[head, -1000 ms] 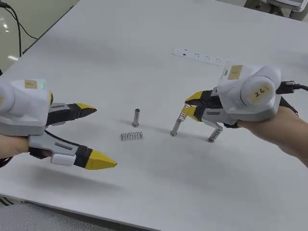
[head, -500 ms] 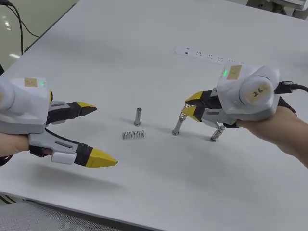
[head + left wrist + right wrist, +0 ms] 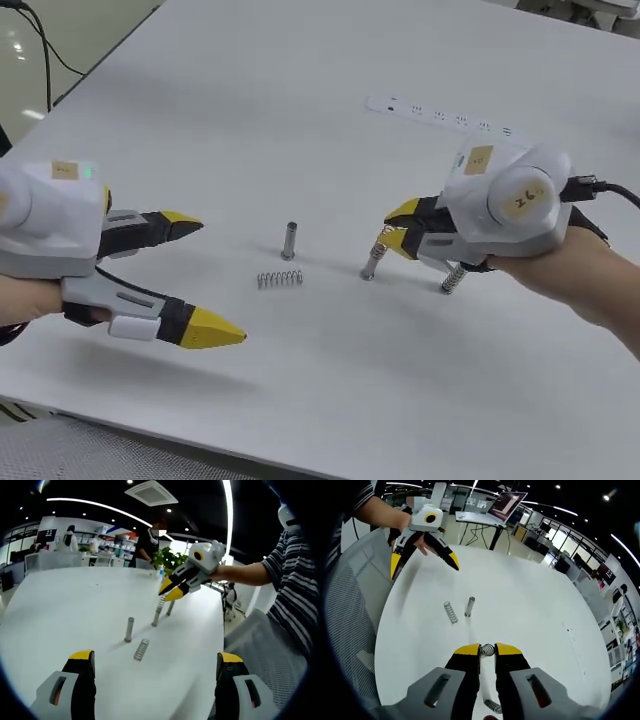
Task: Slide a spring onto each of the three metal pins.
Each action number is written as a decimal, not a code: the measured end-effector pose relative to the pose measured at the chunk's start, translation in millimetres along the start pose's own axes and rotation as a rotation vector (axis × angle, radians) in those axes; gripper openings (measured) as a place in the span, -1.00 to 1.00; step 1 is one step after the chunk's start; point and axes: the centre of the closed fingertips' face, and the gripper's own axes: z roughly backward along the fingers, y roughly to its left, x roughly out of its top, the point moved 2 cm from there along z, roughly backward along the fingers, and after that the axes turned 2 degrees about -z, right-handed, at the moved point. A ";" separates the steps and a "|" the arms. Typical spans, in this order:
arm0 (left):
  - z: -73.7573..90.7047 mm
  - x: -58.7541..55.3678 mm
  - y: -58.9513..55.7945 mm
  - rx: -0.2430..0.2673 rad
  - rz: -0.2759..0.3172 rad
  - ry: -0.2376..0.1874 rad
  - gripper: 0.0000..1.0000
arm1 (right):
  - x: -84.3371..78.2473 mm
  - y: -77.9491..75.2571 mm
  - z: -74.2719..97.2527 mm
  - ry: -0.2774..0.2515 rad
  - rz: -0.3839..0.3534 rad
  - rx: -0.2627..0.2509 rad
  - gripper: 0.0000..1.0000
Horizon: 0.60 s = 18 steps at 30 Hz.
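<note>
Right gripper (image 3: pixel 397 225), jaws clenched on a spring (image 3: pixel 487 650) atop the middle pin (image 3: pixel 372 264); left gripper (image 3: pixel 208 278) hangs, jaws released, near a loose spring (image 3: pixel 279 280) on the tabletop (image 3: pixel 300 120).

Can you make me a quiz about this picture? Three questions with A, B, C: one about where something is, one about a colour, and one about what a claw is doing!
1. Where is the loose coiled metal spring?
A. Lying on the white table beside the bare silver metal pin
B. On a chair
C. In a blue bowl

2. What colour are the tips of the left claw?
A. Red
B. Yellow
C. Green

3. What is the right claw doing?
A. Hanging wide open
B. Holding a pencil
C. Pinching a small metal spring

Answers:
1 A: the head view shows it lying flat next to the pin.
2 B: both tips are bright yellow.
3 C: the right gripper view shows the spring squeezed between its tips.
</note>
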 end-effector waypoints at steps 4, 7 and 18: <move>-0.2 -0.1 -0.4 0.001 0.001 0.001 0.96 | -4.3 2.6 -5.3 0.014 0.006 0.008 -0.84; -0.1 -0.7 -0.2 0.003 0.003 0.001 0.96 | -6.8 3.3 -10.0 0.020 0.009 0.016 -0.84; 0.5 -1.6 0.7 0.008 0.008 0.000 0.96 | -18.4 6.3 -23.4 0.050 0.026 0.037 -0.84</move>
